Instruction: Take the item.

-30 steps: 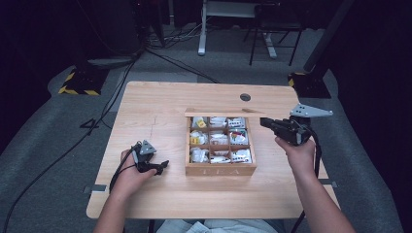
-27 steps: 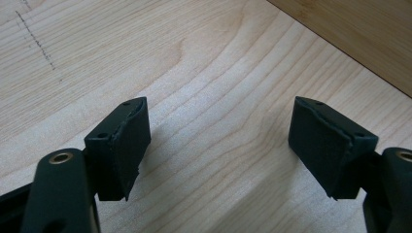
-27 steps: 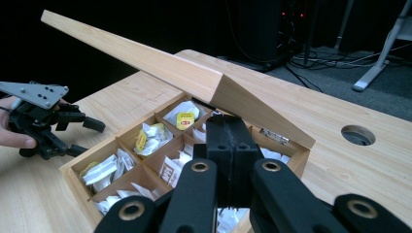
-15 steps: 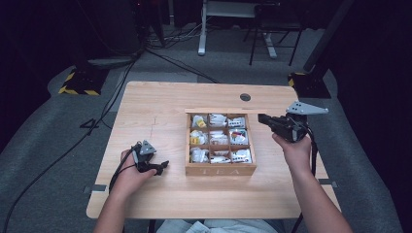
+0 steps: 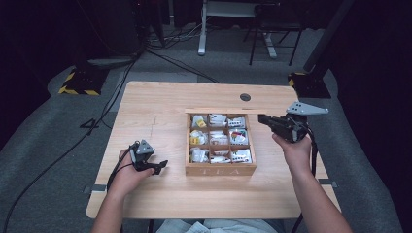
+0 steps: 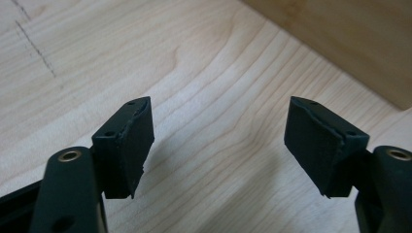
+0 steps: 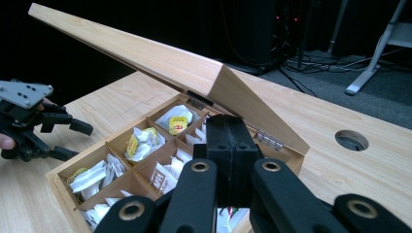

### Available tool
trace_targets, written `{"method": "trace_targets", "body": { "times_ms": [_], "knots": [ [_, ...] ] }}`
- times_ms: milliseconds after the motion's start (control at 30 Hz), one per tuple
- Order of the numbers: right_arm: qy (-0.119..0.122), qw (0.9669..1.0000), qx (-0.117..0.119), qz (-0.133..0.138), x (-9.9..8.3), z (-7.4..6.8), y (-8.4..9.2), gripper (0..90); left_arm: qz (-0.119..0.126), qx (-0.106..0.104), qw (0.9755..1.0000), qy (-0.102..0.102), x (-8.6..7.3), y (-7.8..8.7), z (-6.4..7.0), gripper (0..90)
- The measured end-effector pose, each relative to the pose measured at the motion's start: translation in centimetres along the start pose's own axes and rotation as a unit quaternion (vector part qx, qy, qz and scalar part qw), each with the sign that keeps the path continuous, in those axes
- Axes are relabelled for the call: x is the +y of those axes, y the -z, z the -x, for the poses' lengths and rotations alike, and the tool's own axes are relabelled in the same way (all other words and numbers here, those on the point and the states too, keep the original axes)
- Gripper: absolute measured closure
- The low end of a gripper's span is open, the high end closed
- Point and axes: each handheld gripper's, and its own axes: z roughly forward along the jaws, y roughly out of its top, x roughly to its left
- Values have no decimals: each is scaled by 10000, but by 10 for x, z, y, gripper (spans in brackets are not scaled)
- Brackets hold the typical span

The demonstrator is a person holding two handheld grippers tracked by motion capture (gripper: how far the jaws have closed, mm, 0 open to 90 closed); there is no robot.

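Since a second ago the right gripper [image 5: 265, 119] has edged slightly down beside the tea box [image 5: 221, 169]; its jaws are pressed together, empty. The raised lid [image 7: 145, 58] slopes above them. The left gripper [image 5: 161, 166], spread and just narrowing, rests farther off.

Left gripper [image 5: 160, 166] jaws just closed slightly, nothing between them. Right gripper [image 5: 262, 118] edged nearer tea box [image 5: 221, 169].

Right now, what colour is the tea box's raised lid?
Light natural wood, the lid matching the tea box; clearest in the right gripper view.
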Motion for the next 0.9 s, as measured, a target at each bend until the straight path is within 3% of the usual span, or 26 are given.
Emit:
{"method": "trace_targets", "body": {
  "times_ms": [200, 300, 567, 900],
  "knots": [
    [0, 10000, 4, -1, 0, 0, 0, 898, 290, -216, 9993, -117, 14, 16, 6, 293],
    [-10, 10000, 21, 9, 0, 1, 0, 898, 454, -336, 9980, -291, 24, 26, 15, 297],
    [-34, 10000, 61, -6, 0, 2, 0, 898, 359, -408, 9978, -371, 38, 34, 35, 312],
    [-25, 10000, 90, -17, 1, 2, 0, 898, 626, -579, 9949, -541, 61, 39, 54, 316]
  ]
}}
